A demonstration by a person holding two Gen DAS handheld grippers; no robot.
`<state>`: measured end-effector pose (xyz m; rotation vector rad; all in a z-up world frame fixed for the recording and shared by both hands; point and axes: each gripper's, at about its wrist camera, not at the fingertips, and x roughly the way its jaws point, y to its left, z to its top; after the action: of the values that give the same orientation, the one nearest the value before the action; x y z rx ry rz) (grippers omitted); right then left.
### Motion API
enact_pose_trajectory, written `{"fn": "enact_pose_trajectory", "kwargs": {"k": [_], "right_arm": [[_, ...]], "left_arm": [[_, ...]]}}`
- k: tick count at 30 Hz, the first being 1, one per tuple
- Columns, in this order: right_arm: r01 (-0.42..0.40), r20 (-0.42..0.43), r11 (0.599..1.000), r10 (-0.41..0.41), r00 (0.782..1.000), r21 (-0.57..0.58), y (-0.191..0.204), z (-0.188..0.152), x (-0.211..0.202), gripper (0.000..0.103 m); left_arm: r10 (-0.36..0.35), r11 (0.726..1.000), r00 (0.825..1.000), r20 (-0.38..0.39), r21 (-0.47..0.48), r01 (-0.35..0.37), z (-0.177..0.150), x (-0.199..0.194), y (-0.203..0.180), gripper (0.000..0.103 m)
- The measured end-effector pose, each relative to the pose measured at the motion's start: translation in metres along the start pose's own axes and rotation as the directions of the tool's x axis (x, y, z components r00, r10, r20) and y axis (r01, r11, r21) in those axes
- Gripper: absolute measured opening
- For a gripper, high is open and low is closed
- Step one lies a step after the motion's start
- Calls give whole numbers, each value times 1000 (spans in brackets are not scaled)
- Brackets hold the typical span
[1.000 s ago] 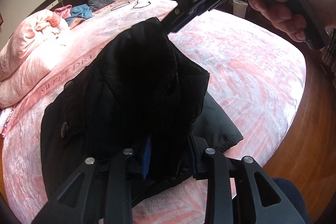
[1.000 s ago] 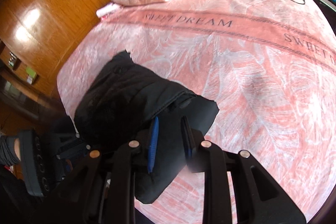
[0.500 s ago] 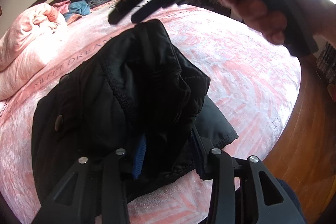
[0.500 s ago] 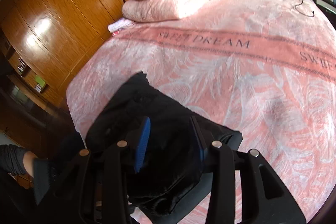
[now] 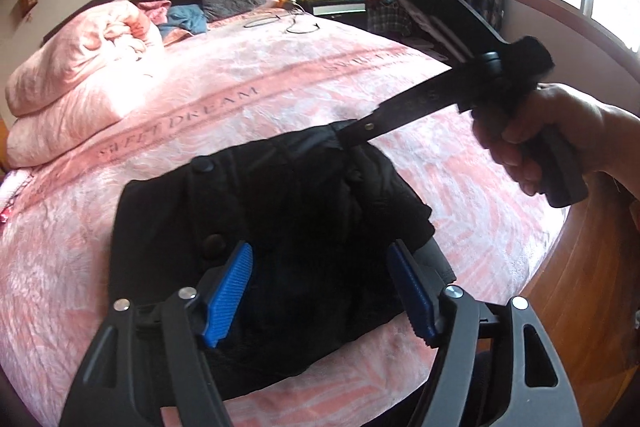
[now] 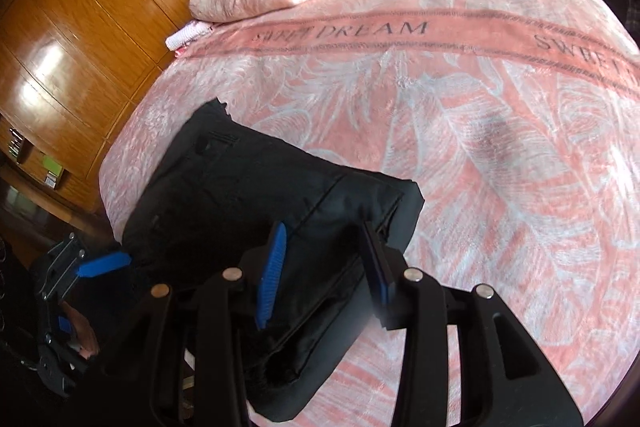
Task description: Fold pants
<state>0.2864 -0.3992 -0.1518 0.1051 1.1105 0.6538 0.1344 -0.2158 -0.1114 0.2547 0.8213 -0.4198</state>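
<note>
The black pants (image 5: 280, 227) lie in a thick folded pile at the near edge of the pink bed (image 5: 280, 99). A second ago both tongs pinched the cloth and held part of it up. Now the pile has dropped flat onto the blanket, so the fold looks laid down.

The left tongs (image 5: 320, 287) were narrow and gripping a moment back. Now their jaws are opening and stand wide, and the blue pads (image 5: 228, 291) show clear on both sides. The pants sit under and between them, but nothing presses on the cloth.

The right tongs (image 6: 324, 267) have let go a little too. They stand partly open over the corner of the pile. It is hard to tell, since the cloth is so dark, but the pads seem loose on it, not squeezing. In the left view their tip rests at the far edge of the pants, held by a hand (image 5: 540, 143).

I think this fold is done and both tongs are letting go.
</note>
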Motion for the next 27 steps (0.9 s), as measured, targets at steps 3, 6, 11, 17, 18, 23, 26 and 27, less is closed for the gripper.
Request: {"fn": "enact_pose_trajectory", "kwargs": {"k": [3,6,11,17,18,23,26,27], "right_arm": [[16,36,1000,-15,999,-12,13,-1,-22,41],[23,59,999,-21,998,-30,29,-10,-37,42],[16,35,999,-14,999,-40,44,-31,-20,42],[43,-20,996,-42,999,77,18,-62,7,46],[34,24,993,-36,999,110,17,-65,-5,47],[-115,124,923,73,990,366,-4,-98,-33,57],[-180,117,860,141,983,478,-12,-114,-18,57],[-179,108,848,144,984,498,-13,-114,-13,59]], "left_arm": [[16,1000,1000,21,4,-16,-2,-14,14,75],[35,998,998,51,-53,-32,-9,-25,48,81],[98,984,995,10,-148,-96,-26,-11,113,82],[90,970,992,-91,-216,-108,-48,22,156,82],[81,969,992,-93,-227,-101,-50,22,161,82],[32,956,996,-79,-290,-54,-61,17,184,83],[19,947,996,-85,-319,-45,-67,19,192,83],[9,941,996,-86,-335,-38,-69,20,195,83]]}}
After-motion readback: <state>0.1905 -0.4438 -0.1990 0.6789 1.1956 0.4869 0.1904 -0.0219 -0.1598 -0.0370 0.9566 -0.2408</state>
